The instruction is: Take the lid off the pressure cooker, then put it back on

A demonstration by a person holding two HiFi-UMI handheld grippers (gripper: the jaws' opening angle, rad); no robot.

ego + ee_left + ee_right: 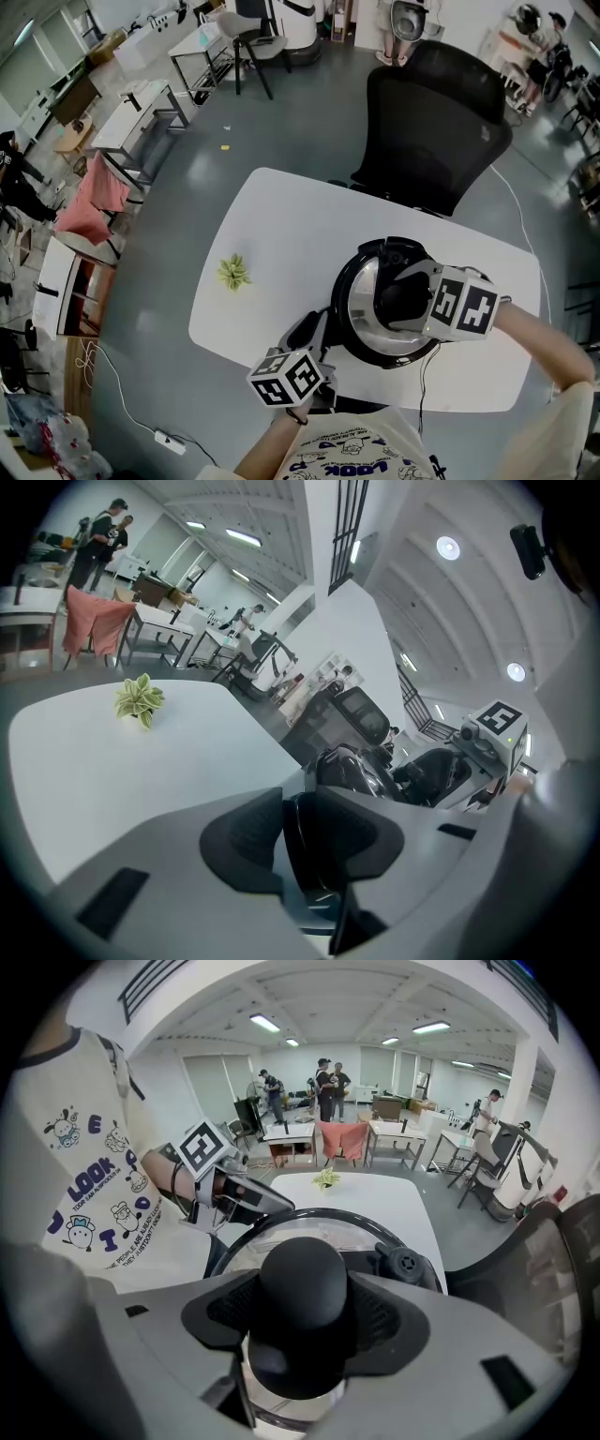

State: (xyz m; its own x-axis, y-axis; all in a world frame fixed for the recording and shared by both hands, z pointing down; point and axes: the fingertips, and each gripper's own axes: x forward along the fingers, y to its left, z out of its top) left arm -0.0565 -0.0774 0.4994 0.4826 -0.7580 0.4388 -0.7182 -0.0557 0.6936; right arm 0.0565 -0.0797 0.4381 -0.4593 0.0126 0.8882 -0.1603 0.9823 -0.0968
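Note:
The pressure cooker (349,319) stands on the white table (281,234), and its glass lid (323,1227), black-rimmed, lies on top. My right gripper (399,300) comes down from the right and is shut on the lid's round black knob (302,1283), whose sides touch both pads. A black valve (405,1264) sits on the lid beyond the knob. My left gripper (314,330) reaches in from the near left and is shut on the cooker's black side handle (302,841). The pot's body is mostly hidden under the lid and the grippers.
A small green plant (232,272) lies on the table left of the cooker. A black office chair (431,122) stands at the table's far side. The table's near edge (234,349) runs just beside the left gripper. Desks and people are far off.

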